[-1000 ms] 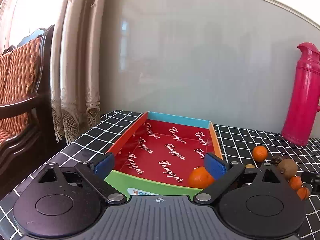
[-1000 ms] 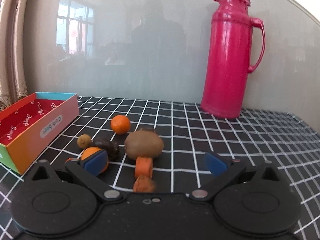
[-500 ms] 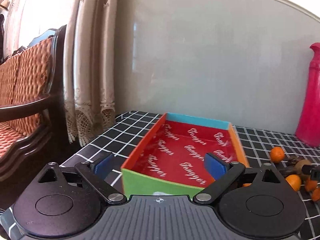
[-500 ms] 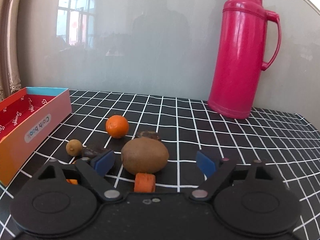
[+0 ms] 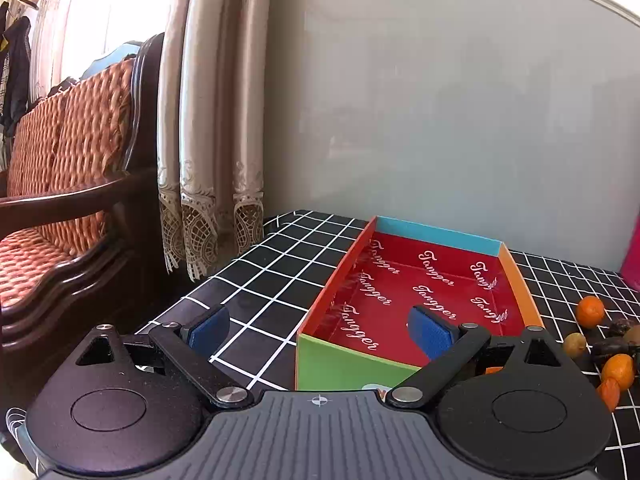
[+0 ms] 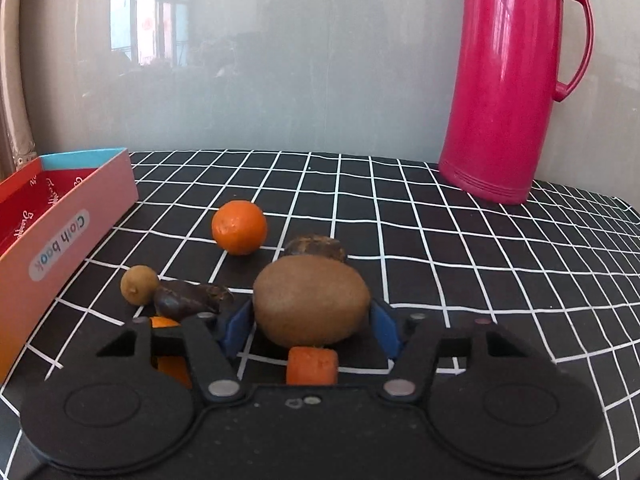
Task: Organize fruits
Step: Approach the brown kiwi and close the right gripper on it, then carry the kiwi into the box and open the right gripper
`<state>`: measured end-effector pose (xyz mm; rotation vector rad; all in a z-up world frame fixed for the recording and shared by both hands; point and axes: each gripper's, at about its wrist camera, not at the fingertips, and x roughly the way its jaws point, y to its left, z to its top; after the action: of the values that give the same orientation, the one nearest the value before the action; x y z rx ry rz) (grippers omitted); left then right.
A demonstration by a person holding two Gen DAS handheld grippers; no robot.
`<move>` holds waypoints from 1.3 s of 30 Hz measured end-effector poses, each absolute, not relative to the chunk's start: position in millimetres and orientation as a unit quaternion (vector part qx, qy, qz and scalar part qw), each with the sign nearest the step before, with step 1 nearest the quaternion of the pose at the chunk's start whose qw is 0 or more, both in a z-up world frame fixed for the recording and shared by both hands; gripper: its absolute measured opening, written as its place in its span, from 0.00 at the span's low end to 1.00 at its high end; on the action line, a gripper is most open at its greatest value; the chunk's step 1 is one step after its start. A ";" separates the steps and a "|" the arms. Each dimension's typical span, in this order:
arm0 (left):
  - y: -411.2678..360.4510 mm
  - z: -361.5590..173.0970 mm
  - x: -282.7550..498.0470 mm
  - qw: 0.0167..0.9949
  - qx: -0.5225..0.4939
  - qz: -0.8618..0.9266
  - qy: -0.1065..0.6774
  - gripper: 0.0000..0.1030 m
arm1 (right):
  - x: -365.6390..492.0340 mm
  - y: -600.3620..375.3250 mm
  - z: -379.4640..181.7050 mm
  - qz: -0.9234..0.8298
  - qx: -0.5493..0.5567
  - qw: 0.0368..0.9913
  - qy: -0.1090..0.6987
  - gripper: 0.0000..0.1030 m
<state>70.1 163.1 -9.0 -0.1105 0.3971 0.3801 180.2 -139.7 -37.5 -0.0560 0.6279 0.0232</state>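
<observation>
Behind right claw [image 6: 311, 326], kiwi [image 6: 312, 304], perhaps gripped.

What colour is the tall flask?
Pink flask, clearest in the right wrist view.

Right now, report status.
Left tool open, empty, by box. Right tool closing around kiwi, contact unclear. Orange piece just below kiwi.

The box [image 5: 420, 300] carried "Tangger" in repeated white script across its red lining. A side label [image 6: 60, 250] read "Cloth book".
</observation>
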 end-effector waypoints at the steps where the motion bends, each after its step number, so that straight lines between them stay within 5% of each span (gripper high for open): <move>1: 163.2 -9.0 69.6 0.961 -0.055 0.188 0.196 0.93 | 178.4 -139.5 -36.2 0.010 -0.026 0.951 0.306 0.60; 21: 196.8 -5.2 35.2 0.956 -0.050 0.213 0.194 0.93 | 118.3 -21.6 7.4 0.145 -0.024 0.965 0.216 0.60; 39: 234.0 -18.8 16.7 0.946 -0.036 0.242 0.213 0.93 | 116.4 63.7 -10.9 0.202 -0.053 0.951 0.227 0.63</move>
<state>16.7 234.0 -18.8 -0.0730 0.4339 0.4933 116.4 63.7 -10.9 -0.1075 0.4609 0.4102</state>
